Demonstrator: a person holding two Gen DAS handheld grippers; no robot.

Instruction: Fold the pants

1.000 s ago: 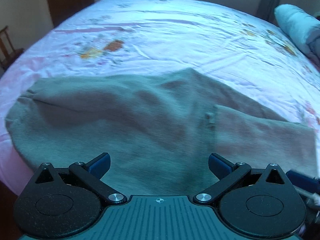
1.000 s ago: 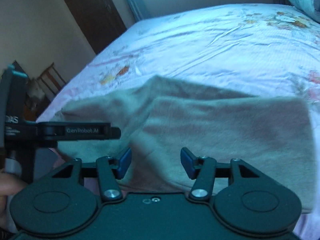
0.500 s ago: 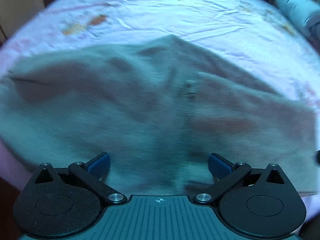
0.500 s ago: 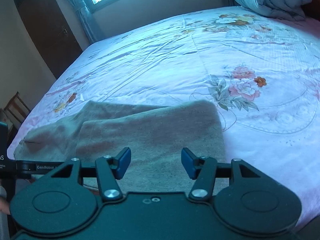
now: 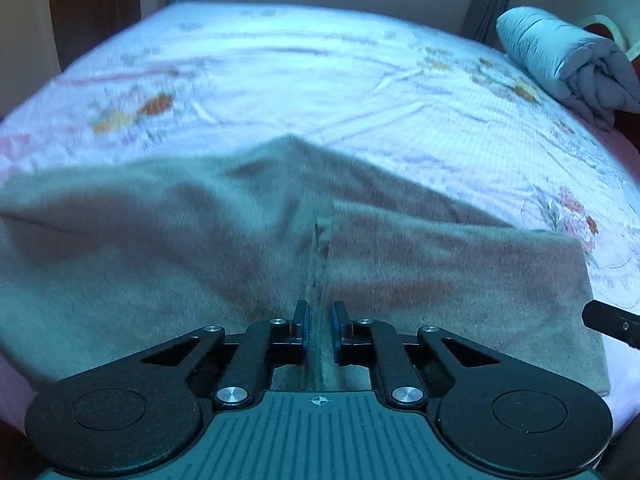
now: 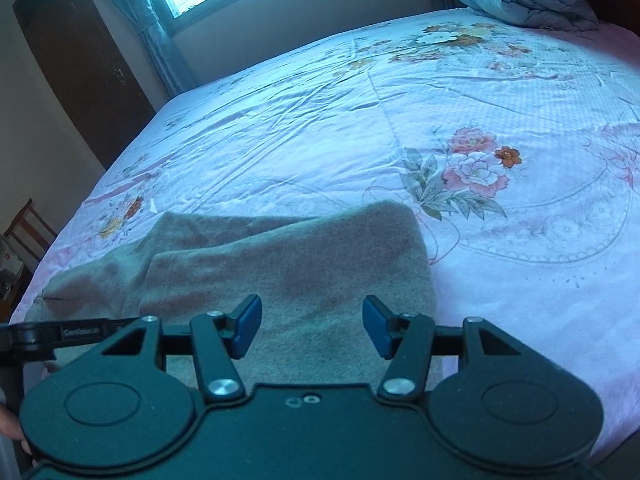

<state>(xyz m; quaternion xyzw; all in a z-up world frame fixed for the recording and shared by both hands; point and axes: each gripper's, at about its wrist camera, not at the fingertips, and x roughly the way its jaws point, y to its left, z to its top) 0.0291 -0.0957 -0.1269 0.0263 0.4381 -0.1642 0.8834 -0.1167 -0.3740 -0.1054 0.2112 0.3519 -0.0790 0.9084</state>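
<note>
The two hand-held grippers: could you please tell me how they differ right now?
The left hand-held gripper has its jaws closed, pinching a ridge of the pants; the right hand-held gripper has its jaws wide apart, gripping nothing. The left sits at the garment's middle, the right near its end. Both have blue pads.

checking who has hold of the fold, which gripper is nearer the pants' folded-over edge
Left. The left gripper is closed on the pants at the folded-over edge. The right gripper is open above the folded leg, gripping nothing.

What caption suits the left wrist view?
Left gripper pinches a ridge of the grey pants on the floral bedsheet.
</note>
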